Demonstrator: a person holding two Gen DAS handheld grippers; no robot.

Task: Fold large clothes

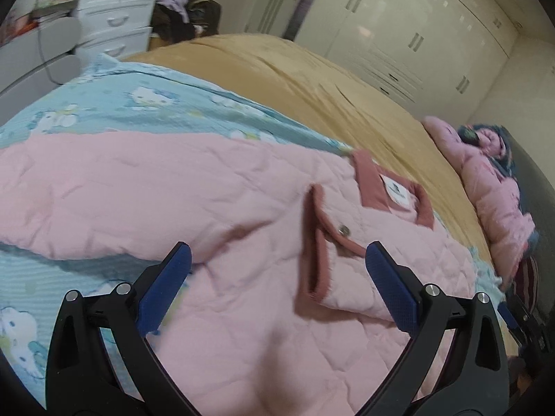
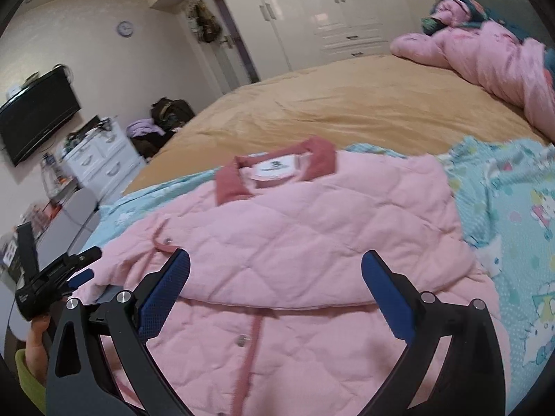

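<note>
Jacket [image 2: 298, 228]: pink, quilted, dark-pink collar [image 2: 277, 170] with a white label inside. Lies folded on the bed, on a blue cartoon-print sheet [image 2: 513, 215]. Upper part doubled over the lower, so a fold edge runs across the front. Dark-pink placket with snaps shows below that edge. From the left wrist view the same jacket [image 1: 173, 190] spreads wide, with a trimmed flap [image 1: 329, 232] carrying one metal snap turned over on top.

Left tongs [image 1: 277, 263]: blue-padded fingers wide apart, nothing between them, hanging above the jacket and clear of it. Also seen from the right wrist view [image 2: 81, 270] at the jacket's left edge, held by a hand [image 2: 36, 343] with a yellow-green cuff.

Right tongs [image 2: 275, 270]: fingers wide apart, nothing gripped, above the fold edge, not touching the cloth.

Bed cover [image 2: 347, 111]: tan, lightly creased, beyond the sheet.

Second pink garment [image 2: 485, 55]: puffy, heaped at the far end of the bed, well apart from the jacket, with dark teal cloth beside it.

Drawers [image 2: 100, 159]: white, beside the bed, cluttered on top.

Screen [image 2: 38, 111]: black, wall-mounted above the drawers.

Wardrobe [image 2: 329, 10]: white glossy doors along the far wall.

Clothes pile [image 2: 163, 118]: dark and lilac items at the foot of the bed.

Clock [image 2: 125, 28]: small, round, on the wall.
</note>
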